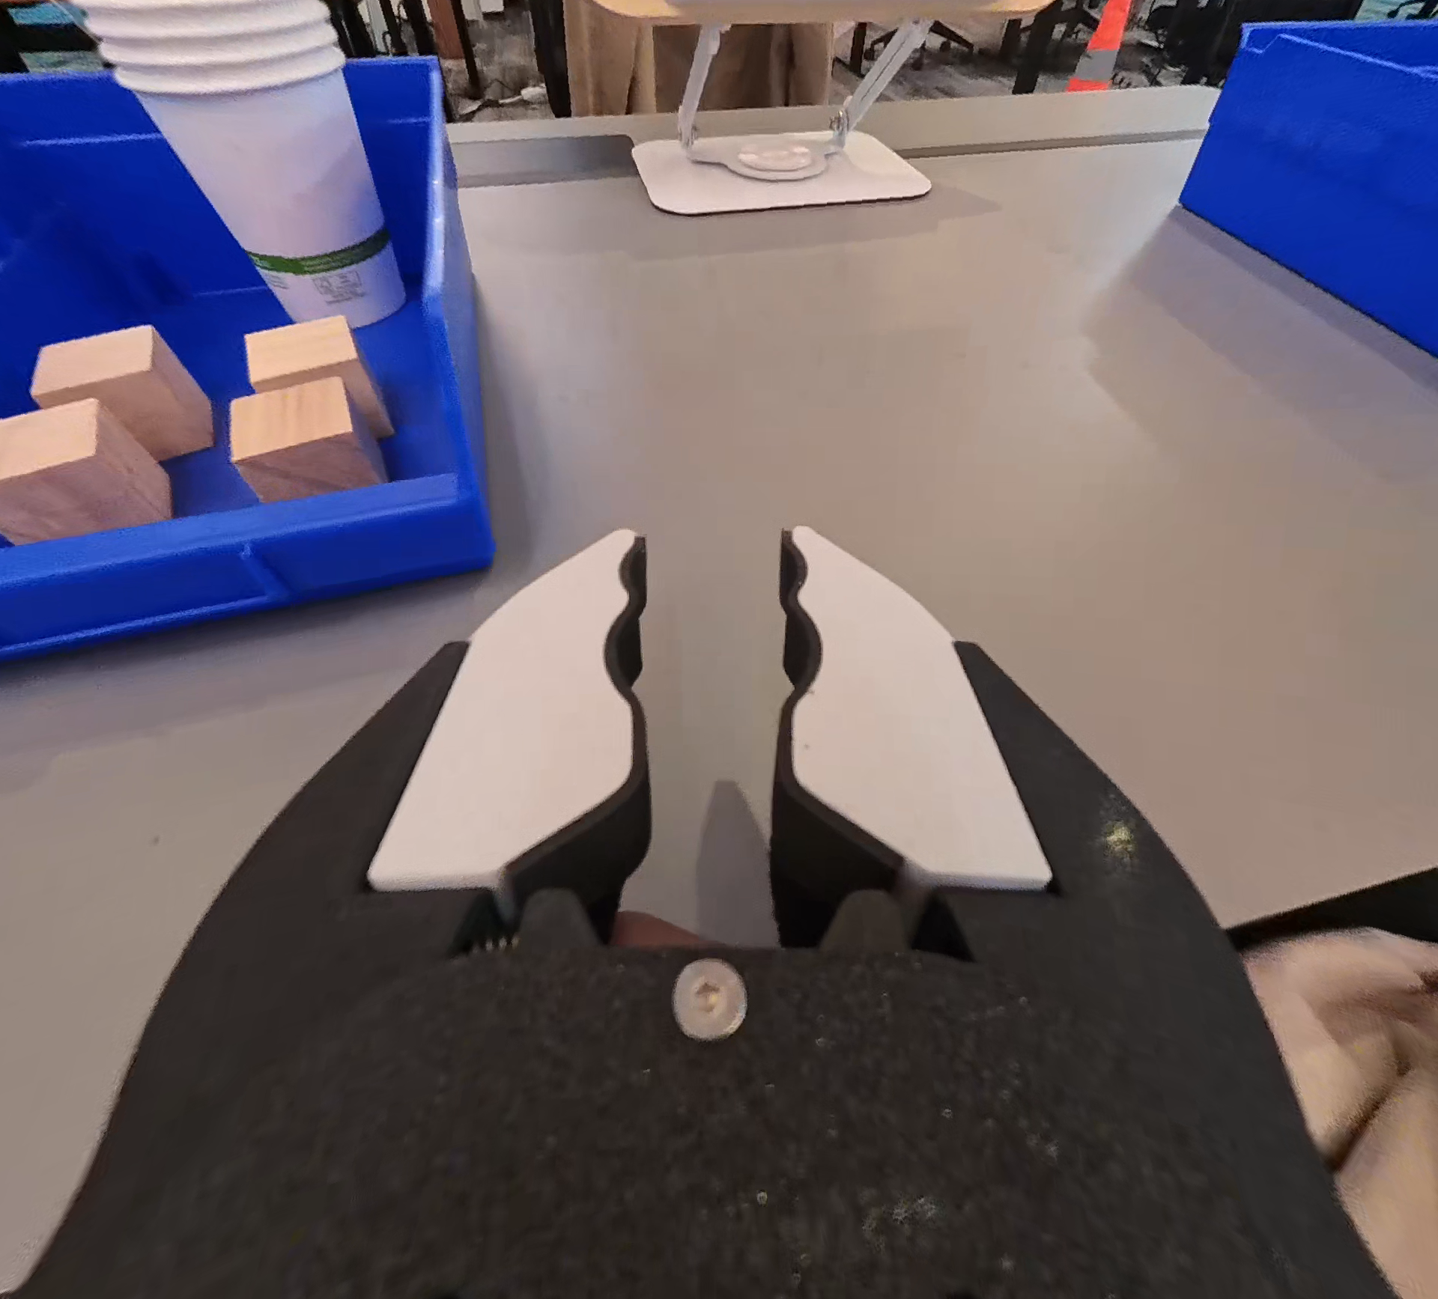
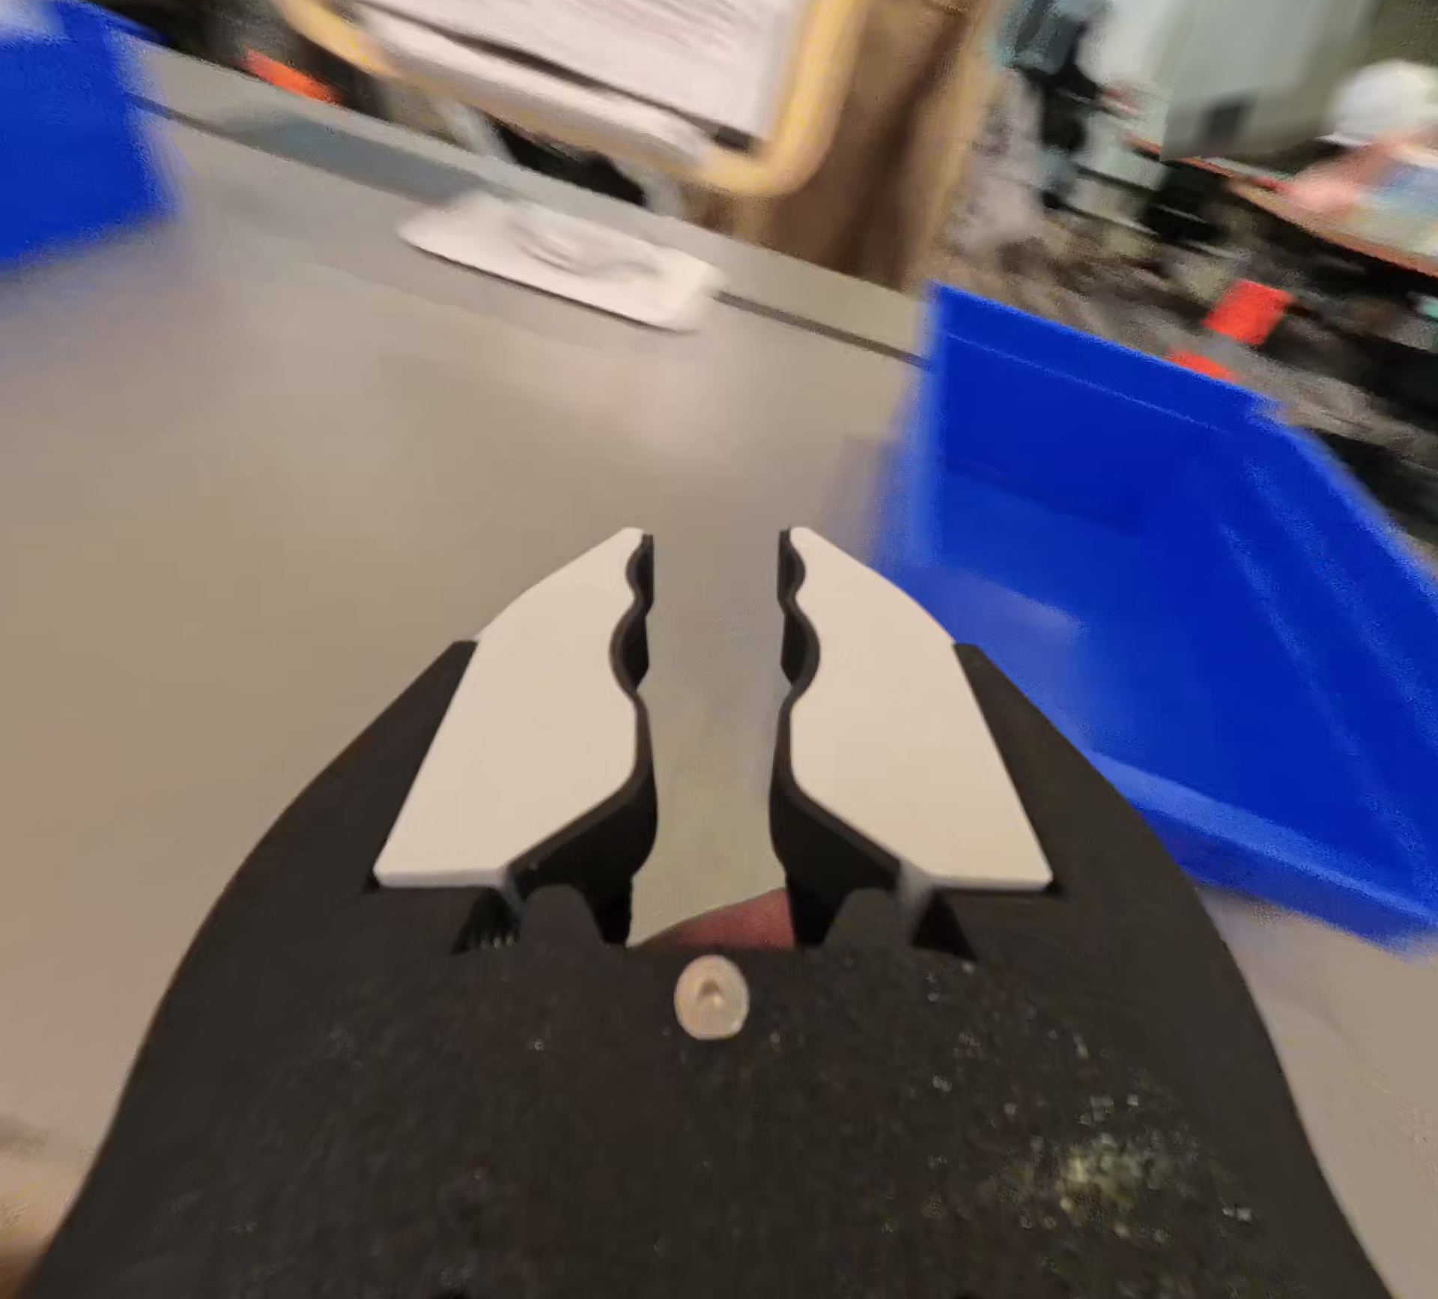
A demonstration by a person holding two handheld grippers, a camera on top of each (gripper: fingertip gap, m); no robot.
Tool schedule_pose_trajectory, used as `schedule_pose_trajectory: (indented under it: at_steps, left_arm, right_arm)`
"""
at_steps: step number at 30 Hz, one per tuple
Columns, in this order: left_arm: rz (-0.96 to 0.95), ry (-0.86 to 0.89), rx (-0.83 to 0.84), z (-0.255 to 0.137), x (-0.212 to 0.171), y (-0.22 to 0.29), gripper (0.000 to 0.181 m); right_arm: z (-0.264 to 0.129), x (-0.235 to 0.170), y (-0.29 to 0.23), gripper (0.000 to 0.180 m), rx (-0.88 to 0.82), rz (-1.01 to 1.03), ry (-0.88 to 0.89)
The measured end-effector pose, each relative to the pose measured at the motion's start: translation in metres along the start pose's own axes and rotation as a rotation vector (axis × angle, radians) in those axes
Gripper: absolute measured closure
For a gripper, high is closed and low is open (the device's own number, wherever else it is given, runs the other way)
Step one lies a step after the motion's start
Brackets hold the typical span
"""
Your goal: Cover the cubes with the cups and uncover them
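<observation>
In the left wrist view a nested stack of white paper cups (image 1: 257,141) stands upright in a blue bin (image 1: 451,344) at the left. Several pale wooden cubes (image 1: 299,437) lie in the same bin in front of the stack. My left gripper (image 1: 712,542) is open and empty above the grey table (image 1: 856,406), to the right of that bin. My right gripper (image 2: 714,540) is open and empty above the table (image 2: 389,484), to the left of a second blue bin (image 2: 1167,561). The right wrist view is blurred by motion.
A white stand (image 1: 782,173) holding a sheet on a wood-framed board rests at the table's far edge, also blurred in the right wrist view (image 2: 560,262). A second blue bin (image 1: 1338,173) sits at the right. The first bin shows at the left (image 2: 70,126). An orange cone (image 1: 1109,40) stands beyond.
</observation>
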State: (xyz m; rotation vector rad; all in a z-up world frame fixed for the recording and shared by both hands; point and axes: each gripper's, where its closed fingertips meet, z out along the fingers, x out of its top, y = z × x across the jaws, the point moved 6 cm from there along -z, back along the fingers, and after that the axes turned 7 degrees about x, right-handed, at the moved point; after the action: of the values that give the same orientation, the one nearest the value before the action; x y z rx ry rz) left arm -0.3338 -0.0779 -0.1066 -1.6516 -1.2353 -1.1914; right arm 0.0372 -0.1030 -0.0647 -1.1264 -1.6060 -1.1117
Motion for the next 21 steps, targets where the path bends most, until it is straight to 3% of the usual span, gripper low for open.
schedule_pose_trajectory:
  at_steps: [2,5,9,11,21]
  left_arm:
    - [-0.028,-0.034,-0.024,0.002,-0.004,0.0,0.144]
    - [-0.055,-0.087,-0.049,0.005,-0.01,0.0,0.136]
    - [-0.054,-0.117,-0.034,0.006,-0.013,-0.003,0.123]
    - [-0.066,-0.116,-0.033,0.006,-0.013,-0.005,0.122]
    - [-0.079,-0.12,-0.036,0.004,-0.009,-0.007,0.126]
  right_arm:
    - [0.002,0.002,-0.044,0.149,0.262,0.061,0.043]
    - [0.014,-0.018,-0.085,0.137,0.511,0.111,-0.085]
    - [0.024,-0.03,-0.086,0.135,0.486,0.142,-0.14]
    - [0.025,-0.032,-0.082,0.122,0.48,0.165,-0.164]
    - [0.023,-0.03,-0.075,0.125,0.458,0.16,-0.152]
